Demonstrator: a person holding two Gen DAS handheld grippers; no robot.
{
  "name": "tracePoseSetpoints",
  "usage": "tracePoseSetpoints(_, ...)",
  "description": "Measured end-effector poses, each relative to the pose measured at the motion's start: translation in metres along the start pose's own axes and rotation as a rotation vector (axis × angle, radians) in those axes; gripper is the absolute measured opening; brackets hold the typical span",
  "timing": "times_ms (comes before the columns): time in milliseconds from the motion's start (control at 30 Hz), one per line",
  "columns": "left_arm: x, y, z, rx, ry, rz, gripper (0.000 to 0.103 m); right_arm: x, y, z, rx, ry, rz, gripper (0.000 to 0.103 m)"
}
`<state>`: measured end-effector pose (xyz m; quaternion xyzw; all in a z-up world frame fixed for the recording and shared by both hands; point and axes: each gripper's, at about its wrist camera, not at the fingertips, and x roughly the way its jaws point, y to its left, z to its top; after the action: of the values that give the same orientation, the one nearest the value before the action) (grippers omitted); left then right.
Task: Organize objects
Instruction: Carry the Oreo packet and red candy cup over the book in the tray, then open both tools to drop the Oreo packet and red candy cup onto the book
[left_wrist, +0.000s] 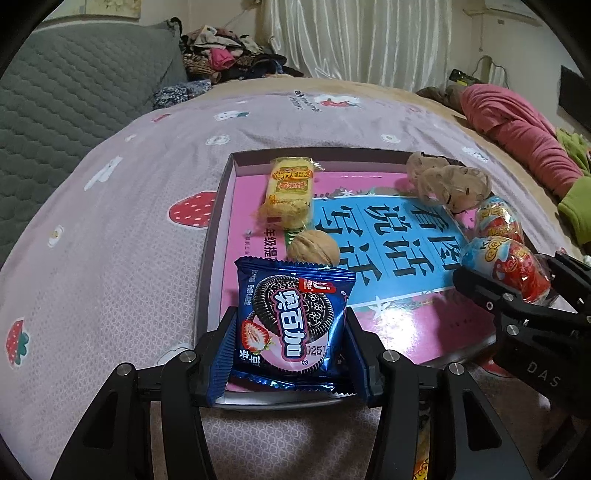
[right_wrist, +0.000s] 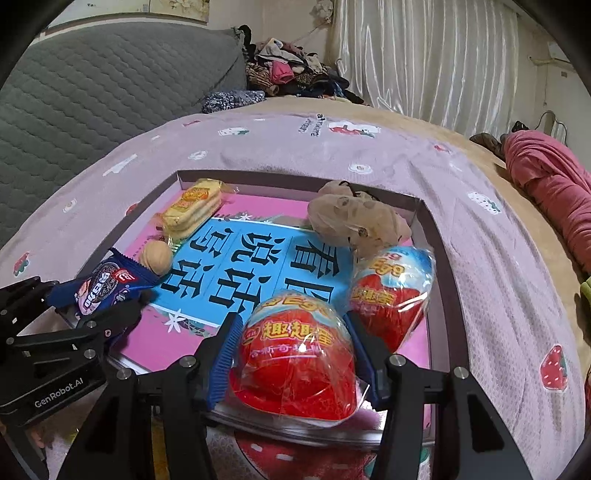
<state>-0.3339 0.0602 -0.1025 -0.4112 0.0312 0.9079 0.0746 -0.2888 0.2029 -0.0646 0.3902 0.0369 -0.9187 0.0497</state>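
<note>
A shallow box (left_wrist: 212, 236) (right_wrist: 439, 295) with a pink and blue printed floor lies on the bed. My left gripper (left_wrist: 291, 325) is shut on a blue Oreo packet (left_wrist: 291, 317) at the box's near left edge; the packet also shows in the right wrist view (right_wrist: 99, 288). My right gripper (right_wrist: 295, 343) is shut on a red and blue toy egg (right_wrist: 295, 362) at the near right edge; the egg also shows in the left wrist view (left_wrist: 506, 266). In the box lie a second egg (right_wrist: 391, 288), a walnut (left_wrist: 313, 248), a yellow wafer pack (left_wrist: 290, 192) and a brown bagged snack (right_wrist: 354, 225).
The box sits on a lilac strawberry-print blanket (left_wrist: 110, 221). A grey quilted headboard (left_wrist: 74, 92) is at the left, a clothes pile (left_wrist: 225, 55) at the back, pink bedding (left_wrist: 517, 125) at the right, curtains (right_wrist: 424, 55) behind.
</note>
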Motion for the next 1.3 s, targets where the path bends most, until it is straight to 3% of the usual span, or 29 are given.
tracePoseSetpoints(367,-0.004,0.001,-0.001,-0.005,-0.009,0.000,0.057,0.002,0.002,-0.001,0.000,0.021,-0.003,0.057)
tracePoseSetpoints(467,-0.007,0.002,0.000,-0.006,-0.019,-0.004,0.060,0.001,0.000,-0.001,0.017,0.020,0.002,0.065)
tracePoseSetpoints(567,-0.011,0.002,0.002,-0.007,-0.033,0.005,0.072,-0.002,-0.003,-0.001,0.035,0.015,0.009,0.070)
tracePoseSetpoints(800,-0.017,0.004,0.003,-0.013,-0.041,-0.007,0.072,-0.010,-0.002,0.001,0.046,-0.009,0.010,0.074)
tracePoseSetpoints(1133,-0.028,0.005,0.005,-0.016,-0.072,0.012,0.081,-0.028,-0.005,0.005,0.054,-0.055,-0.008,0.081)
tracePoseSetpoints(1300,-0.039,0.007,0.006,-0.023,-0.085,0.023,0.083,-0.045,-0.004,0.010,0.052,-0.082,-0.033,0.094)
